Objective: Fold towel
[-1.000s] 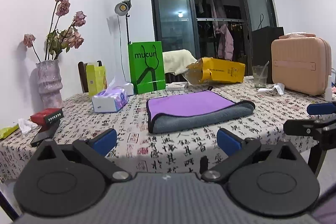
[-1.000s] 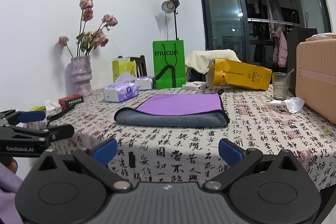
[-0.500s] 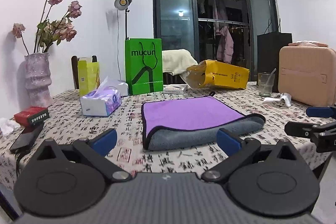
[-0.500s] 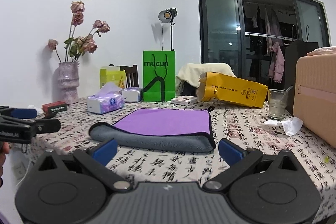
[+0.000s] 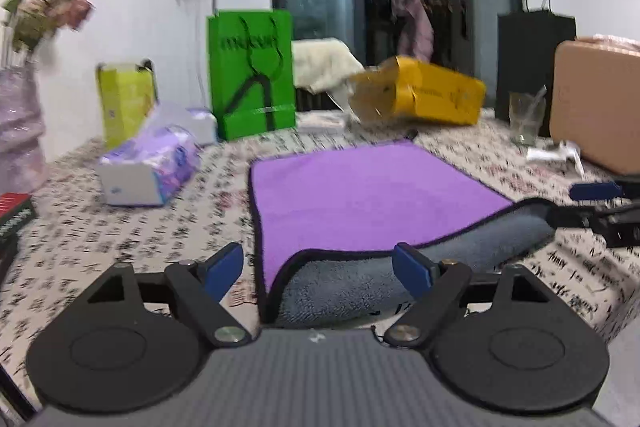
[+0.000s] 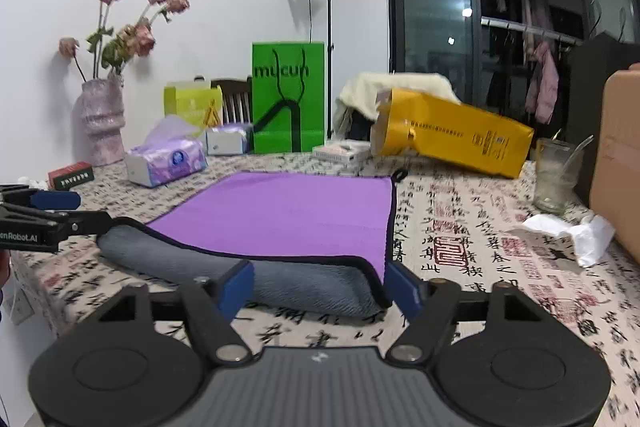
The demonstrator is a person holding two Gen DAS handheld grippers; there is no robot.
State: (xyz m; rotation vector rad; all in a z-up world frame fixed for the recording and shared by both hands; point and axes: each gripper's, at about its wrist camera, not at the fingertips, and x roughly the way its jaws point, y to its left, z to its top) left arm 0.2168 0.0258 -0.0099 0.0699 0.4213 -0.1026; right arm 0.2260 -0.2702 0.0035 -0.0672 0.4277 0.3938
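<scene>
A folded towel (image 5: 360,195), purple on top and grey underneath with a dark hem, lies flat on the patterned tablecloth; it also shows in the right wrist view (image 6: 288,215). My left gripper (image 5: 318,269) is open, its blue fingertips on either side of the towel's near left corner. My right gripper (image 6: 320,287) is open, its fingertips on either side of the towel's near right corner. Each gripper shows in the other's view, at the towel's far end of the folded edge.
Behind the towel stand a green paper bag (image 6: 288,95), a yellow bag on its side (image 6: 452,135), tissue packs (image 6: 166,163) and a vase of flowers (image 6: 100,123). A glass (image 6: 556,175), crumpled tissue (image 6: 572,235) and a tan case (image 5: 596,99) are at the right.
Both grippers have moved forward to the towel's near edge; the towel now sits between each pair of fingertips. The towel itself has not moved.
</scene>
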